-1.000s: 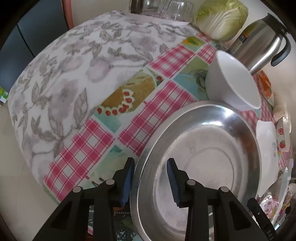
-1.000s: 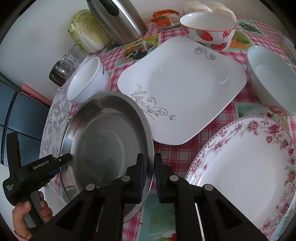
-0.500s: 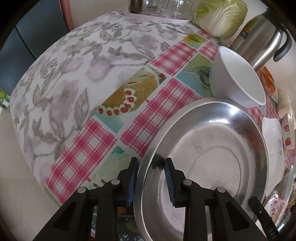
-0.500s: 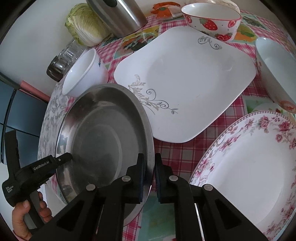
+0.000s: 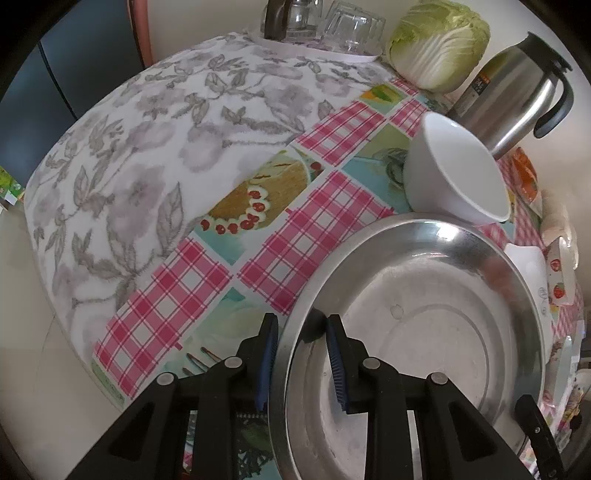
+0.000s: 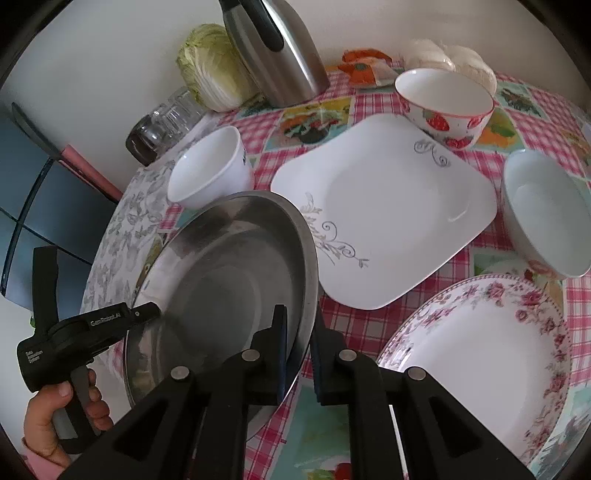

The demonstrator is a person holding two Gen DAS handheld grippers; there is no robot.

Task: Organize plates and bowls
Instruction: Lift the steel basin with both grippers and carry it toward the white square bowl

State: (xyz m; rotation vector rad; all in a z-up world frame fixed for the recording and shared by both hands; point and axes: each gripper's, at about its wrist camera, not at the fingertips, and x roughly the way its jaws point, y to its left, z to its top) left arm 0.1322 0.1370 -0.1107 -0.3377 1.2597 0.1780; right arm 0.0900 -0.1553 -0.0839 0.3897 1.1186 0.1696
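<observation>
A large steel plate lies near the table's left front, tilted with its right side raised off the cloth. My left gripper straddles its near-left rim, one blue pad outside and one inside, pressed on the metal. In the right wrist view the left gripper meets the plate's left edge, with a person's hand on its handle. My right gripper is shut on the plate's right rim. A plain white bowl stands just beyond the plate, almost touching it.
To the right lie a square white plate, a strawberry bowl, a pale bowl and a rose-patterned plate. A steel jug, a cabbage and glasses stand at the back. The table drops off at the left.
The left jaws have narrowed onto the steel plate's rim. The right gripper has risen a little with the rim, tilting the plate's right side up.
</observation>
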